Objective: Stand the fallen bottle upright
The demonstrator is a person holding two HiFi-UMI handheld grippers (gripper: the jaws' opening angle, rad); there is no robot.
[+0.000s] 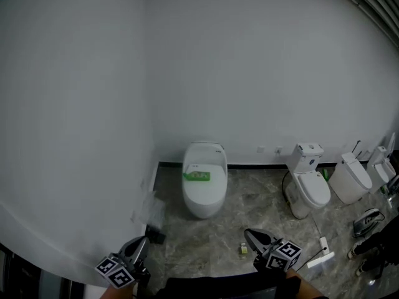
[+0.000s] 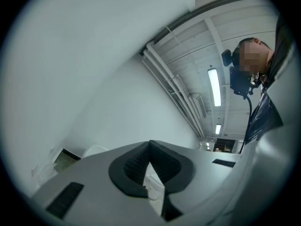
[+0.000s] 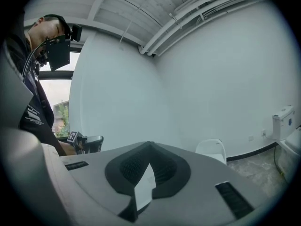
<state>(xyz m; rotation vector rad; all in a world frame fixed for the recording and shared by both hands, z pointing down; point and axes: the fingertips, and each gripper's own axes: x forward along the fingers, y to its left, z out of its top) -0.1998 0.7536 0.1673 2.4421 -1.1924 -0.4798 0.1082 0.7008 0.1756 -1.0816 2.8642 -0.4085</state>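
Observation:
A small yellow-green thing (image 1: pixel 243 248), too small to tell whether it is the bottle, lies on the marble floor (image 1: pixel 249 210) just left of my right gripper (image 1: pixel 254 235). That gripper is low in the head view with its jaws together and nothing in them. My left gripper (image 1: pixel 138 246) is at the bottom left beside the curved white wall, also empty. In the left gripper view the jaws (image 2: pixel 149 142) meet at their tips against the white wall. In the right gripper view the jaws (image 3: pixel 149 144) meet the same way, and the left gripper (image 3: pixel 87 142) shows beyond them.
A tankless white toilet (image 1: pixel 204 185) with a green label (image 1: pixel 197 175) stands against the back wall. Further toilets (image 1: pixel 308 189) (image 1: pixel 350 178) stand to the right. Shoes (image 1: pixel 368 220) and a white strip (image 1: pixel 321 260) lie at the right, clear plastic (image 1: pixel 149 210) and a dark block (image 1: pixel 156 235) at the left.

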